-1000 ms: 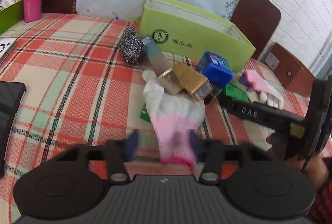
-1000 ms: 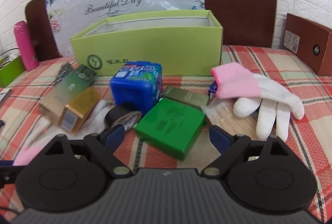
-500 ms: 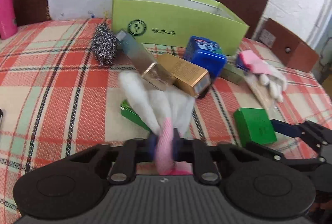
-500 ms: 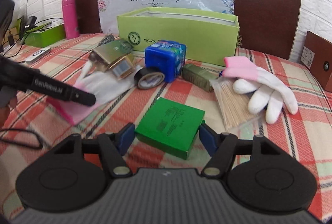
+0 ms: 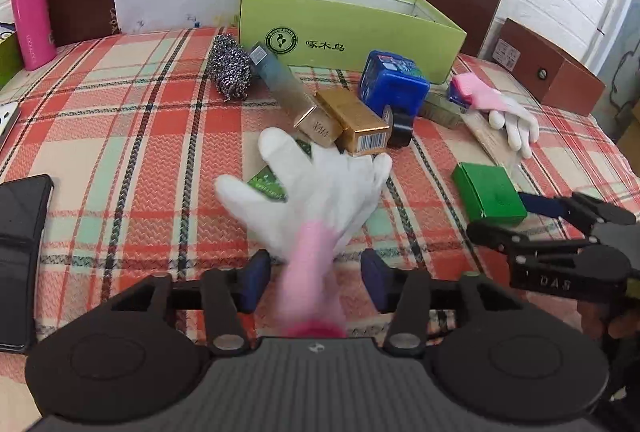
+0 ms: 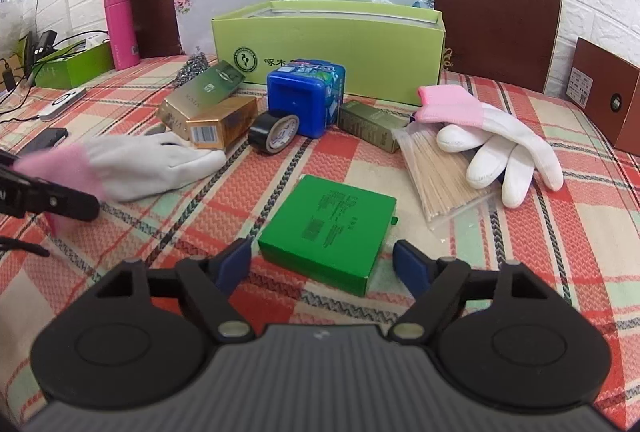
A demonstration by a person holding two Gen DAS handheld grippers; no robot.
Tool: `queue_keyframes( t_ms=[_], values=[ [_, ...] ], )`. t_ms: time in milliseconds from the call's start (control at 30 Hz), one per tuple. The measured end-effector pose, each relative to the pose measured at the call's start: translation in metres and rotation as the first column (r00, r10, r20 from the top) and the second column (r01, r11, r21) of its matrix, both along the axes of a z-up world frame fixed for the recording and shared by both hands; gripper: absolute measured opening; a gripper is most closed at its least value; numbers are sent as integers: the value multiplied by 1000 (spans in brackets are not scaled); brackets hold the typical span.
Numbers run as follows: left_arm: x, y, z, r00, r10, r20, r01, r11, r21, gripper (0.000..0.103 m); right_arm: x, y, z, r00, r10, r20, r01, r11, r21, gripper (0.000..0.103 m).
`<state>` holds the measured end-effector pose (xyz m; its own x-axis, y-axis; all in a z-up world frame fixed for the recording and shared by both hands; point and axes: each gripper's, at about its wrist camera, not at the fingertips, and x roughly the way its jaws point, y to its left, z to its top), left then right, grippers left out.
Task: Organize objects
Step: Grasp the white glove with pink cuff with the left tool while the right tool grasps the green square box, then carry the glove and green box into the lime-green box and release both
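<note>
A white glove with a pink cuff lies on the plaid cloth, its cuff blurred between the open jaws of my left gripper; the pads stand apart from it. The glove also shows in the right wrist view. My right gripper is open, its pads either side of a flat green box, which also shows in the left wrist view. A second glove lies on a bag of toothpicks. An open lime-green box stands at the back.
Two gold boxes, a blue container, a tape roll, a steel scourer and an olive box cluster mid-table. A pink bottle stands far left, a black phone at the left edge, a brown box at right.
My left gripper was shut on the glove's pink cuff half a second ago; its jaws are now apart and the glove has dropped. The right gripper's jaws have widened around the green box.
</note>
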<state>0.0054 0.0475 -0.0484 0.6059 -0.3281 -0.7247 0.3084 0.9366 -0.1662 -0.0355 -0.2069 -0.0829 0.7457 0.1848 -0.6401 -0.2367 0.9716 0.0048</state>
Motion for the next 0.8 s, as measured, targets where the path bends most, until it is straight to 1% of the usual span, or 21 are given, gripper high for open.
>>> queue_keyframes(
  t_ms=[167, 233, 267, 300, 433, 467, 500, 533, 567, 600, 700, 800],
  values=[
    [8, -7, 6, 1000, 12, 28, -12, 1000, 0, 54, 0, -2, 0, 1000, -27, -9, 27, 1000, 6, 79],
    [11, -6, 6, 1000, 15, 25, -14, 1000, -9, 50, 2, 0, 0, 999, -33, -11, 33, 999, 8, 79],
    [12, -6, 6, 1000, 10, 20, -9, 1000, -12, 45, 2, 1, 1, 999, -33, -10, 33, 999, 7, 79],
    [13, -6, 5, 1000, 6, 15, -5, 1000, -16, 41, 3, 2, 1, 1000, -30, -9, 31, 1000, 7, 79],
    [15, -6, 4, 1000, 22, 16, -22, 1000, -8, 41, 5, 9, 2, 1000, -12, 2, 12, 1000, 0, 79],
    [16, -6, 4, 1000, 12, 10, -12, 1000, -14, 38, 6, 11, 1, 1000, -13, 3, 13, 1000, -6, 79],
    [17, -6, 5, 1000, 0, 8, 0, 1000, -22, 24, 7, 12, 1, 1000, -15, 2, 15, 1000, -12, 79],
    [17, -7, 6, 1000, -11, 7, 12, 1000, -23, 19, 7, 12, 0, 1000, -18, 3, 18, 1000, -16, 77],
    [17, -8, 8, 1000, -24, 10, 24, 999, -24, 14, 7, 12, 0, 1000, -18, 6, 18, 1000, -16, 69],
    [16, -8, 11, 999, -34, 15, 34, 999, -26, 12, 7, 11, 0, 1000, -12, 8, 12, 1000, -11, 66],
    [16, -7, 23, 997, -57, 41, 59, 997, -49, 10, 6, 9, 1, 1000, -14, 12, 14, 1000, -2, 65],
    [13, -9, 40, 992, -84, 93, 89, 995, -48, 10, 4, 9, 3, 1000, -12, 21, 12, 1000, 0, 64]
  ],
)
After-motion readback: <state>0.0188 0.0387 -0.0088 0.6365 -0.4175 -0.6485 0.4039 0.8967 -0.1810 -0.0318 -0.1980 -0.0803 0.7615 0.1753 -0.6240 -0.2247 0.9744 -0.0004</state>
